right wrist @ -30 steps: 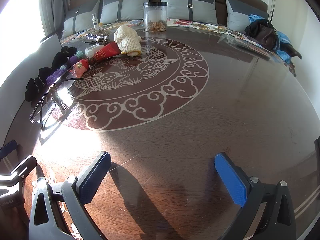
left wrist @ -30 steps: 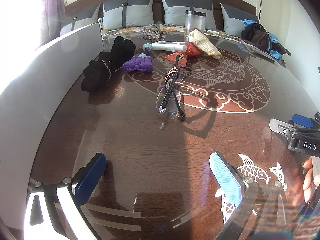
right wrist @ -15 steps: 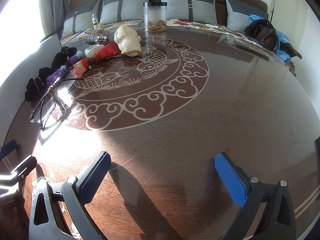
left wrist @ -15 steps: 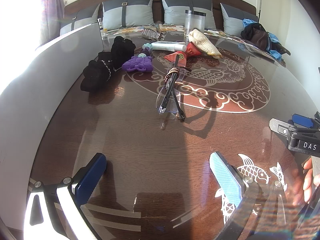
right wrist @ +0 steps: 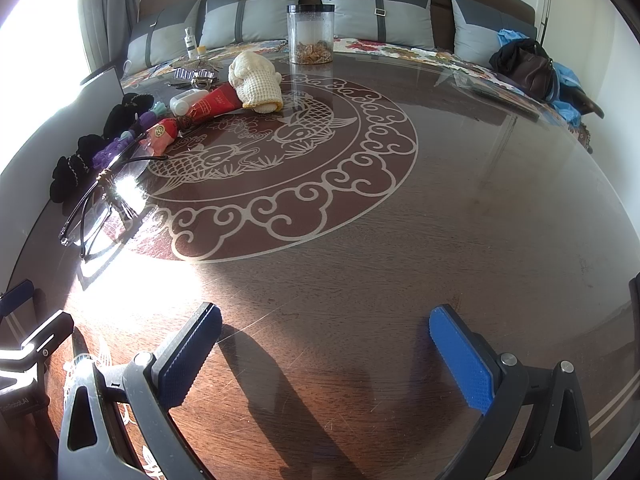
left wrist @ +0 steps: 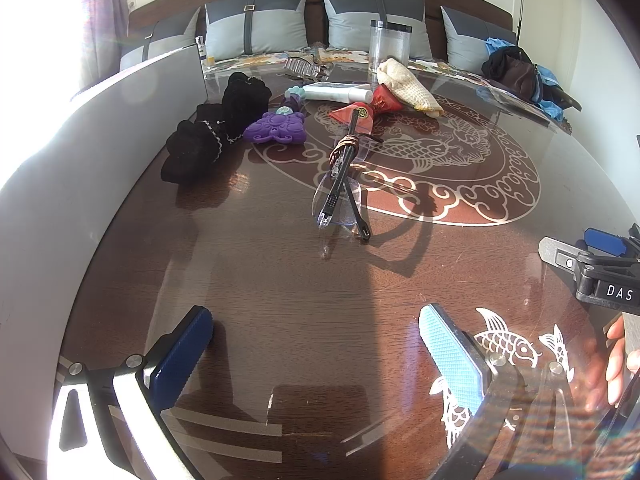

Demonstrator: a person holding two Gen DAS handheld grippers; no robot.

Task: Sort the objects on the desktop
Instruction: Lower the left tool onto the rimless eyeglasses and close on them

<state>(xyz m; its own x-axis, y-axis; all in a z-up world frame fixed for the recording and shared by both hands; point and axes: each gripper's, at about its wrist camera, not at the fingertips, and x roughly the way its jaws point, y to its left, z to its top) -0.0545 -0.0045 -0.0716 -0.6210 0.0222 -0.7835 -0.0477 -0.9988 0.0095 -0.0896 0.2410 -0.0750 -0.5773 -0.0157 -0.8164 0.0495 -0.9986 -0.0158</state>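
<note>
Clear glasses (left wrist: 340,196) (right wrist: 94,212) with black arms lie on the dark glass-topped table (left wrist: 280,280), straight ahead of my left gripper (left wrist: 316,348), which is open and holds nothing. Behind them lie a purple butterfly toy (left wrist: 276,130), black scrunchies (left wrist: 208,136), a red pouch (left wrist: 362,114), a white tube (left wrist: 336,92), a red tube (right wrist: 214,104) and a cream knitted mitt (left wrist: 408,86) (right wrist: 256,80). My right gripper (right wrist: 326,354) is open over bare table, far right of the objects.
A clear jar (right wrist: 310,34) stands at the table's (right wrist: 440,220) far edge before a sofa with grey cushions (right wrist: 376,4). A dark bag (right wrist: 528,66) lies far right. A pale panel (left wrist: 80,152) runs along the left side. A person's fingers (left wrist: 618,360) show at the right.
</note>
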